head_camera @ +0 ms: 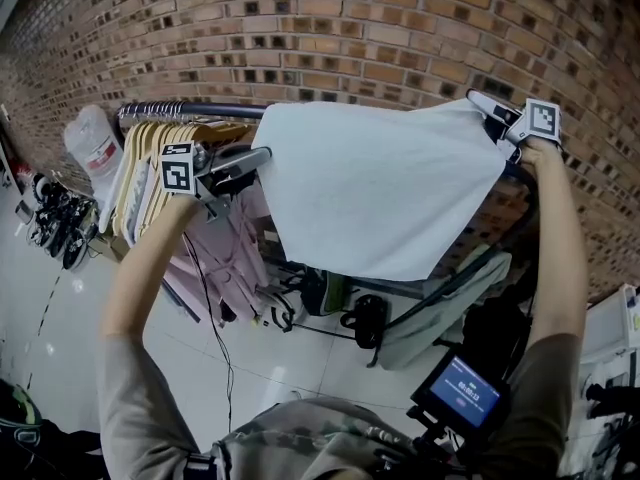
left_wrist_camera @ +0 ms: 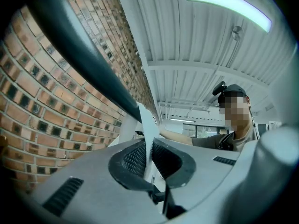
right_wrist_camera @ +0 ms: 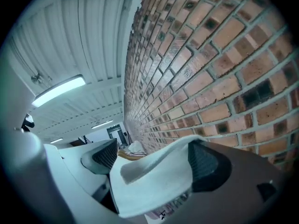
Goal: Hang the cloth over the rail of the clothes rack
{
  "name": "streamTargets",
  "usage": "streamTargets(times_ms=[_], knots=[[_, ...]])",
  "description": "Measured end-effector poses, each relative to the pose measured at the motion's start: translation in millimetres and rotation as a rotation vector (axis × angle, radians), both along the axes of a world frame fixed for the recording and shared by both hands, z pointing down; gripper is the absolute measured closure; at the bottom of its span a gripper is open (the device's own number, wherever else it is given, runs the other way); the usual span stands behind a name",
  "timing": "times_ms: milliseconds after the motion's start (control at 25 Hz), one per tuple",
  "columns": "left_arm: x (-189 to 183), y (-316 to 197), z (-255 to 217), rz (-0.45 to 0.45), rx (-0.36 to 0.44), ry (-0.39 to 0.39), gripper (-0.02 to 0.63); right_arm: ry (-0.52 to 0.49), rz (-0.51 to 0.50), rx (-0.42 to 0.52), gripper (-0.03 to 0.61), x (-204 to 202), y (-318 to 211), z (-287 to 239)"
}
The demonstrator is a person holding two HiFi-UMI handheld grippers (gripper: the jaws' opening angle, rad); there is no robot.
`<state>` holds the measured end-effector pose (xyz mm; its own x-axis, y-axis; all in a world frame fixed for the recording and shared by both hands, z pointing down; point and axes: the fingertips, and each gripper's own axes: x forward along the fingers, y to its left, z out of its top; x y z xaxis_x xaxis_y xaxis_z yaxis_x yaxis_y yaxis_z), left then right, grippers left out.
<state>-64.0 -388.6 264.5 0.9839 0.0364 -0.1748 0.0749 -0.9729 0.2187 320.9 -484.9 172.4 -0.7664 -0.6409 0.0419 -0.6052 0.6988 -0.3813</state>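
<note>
A white cloth (head_camera: 370, 188) hangs spread in front of the brick wall, stretched between my two raised grippers at the height of the dark rail (head_camera: 180, 109). My left gripper (head_camera: 262, 156) is shut on the cloth's upper left edge. In the left gripper view a thin strip of cloth (left_wrist_camera: 147, 125) stands pinched between the pads (left_wrist_camera: 133, 160), just under the rail (left_wrist_camera: 79, 50). My right gripper (head_camera: 480, 100) holds the upper right corner. In the right gripper view a thick fold of cloth (right_wrist_camera: 154, 181) fills the jaws and wraps over the right pad (right_wrist_camera: 208, 164).
Wooden hangers (head_camera: 160, 153) and pink garments (head_camera: 225, 248) crowd the rail's left part. A brick wall (head_camera: 350, 38) stands close behind. Shoes (head_camera: 55, 223) lie on the floor at left, dark bags (head_camera: 360, 318) under the rack. A person (left_wrist_camera: 229, 134) shows in the left gripper view.
</note>
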Motion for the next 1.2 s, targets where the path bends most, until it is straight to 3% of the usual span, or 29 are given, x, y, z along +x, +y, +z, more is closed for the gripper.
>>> streamTargets(times_ms=[240,480,760,920,1080,1120,1200], knots=[[-8,0,0,-0.011,-0.006,0.016,0.598,-0.045,0.059,0.013,0.097,14,-7,-19],[-8,5,5,-0.003,-0.02,0.028,0.598,-0.083,0.179,-0.029,0.097,34,-20,-21],[-7,7,2,0.005,-0.021,0.051,0.598,-0.199,0.306,-0.109,0.097,48,-44,-15],[-7,9,3,0.002,-0.016,0.057,0.598,-0.295,0.253,-0.048,0.097,45,-44,-25],[-5,11,0,-0.001,-0.009,0.065,0.598,-0.247,0.061,0.068,0.097,16,-22,-52],[-5,10,0,-0.002,-0.01,0.07,0.598,-0.228,0.047,0.066,0.097,14,-19,-54],[-7,9,-1,-0.001,-0.018,0.085,0.598,-0.237,0.113,0.026,0.097,29,-24,-55]])
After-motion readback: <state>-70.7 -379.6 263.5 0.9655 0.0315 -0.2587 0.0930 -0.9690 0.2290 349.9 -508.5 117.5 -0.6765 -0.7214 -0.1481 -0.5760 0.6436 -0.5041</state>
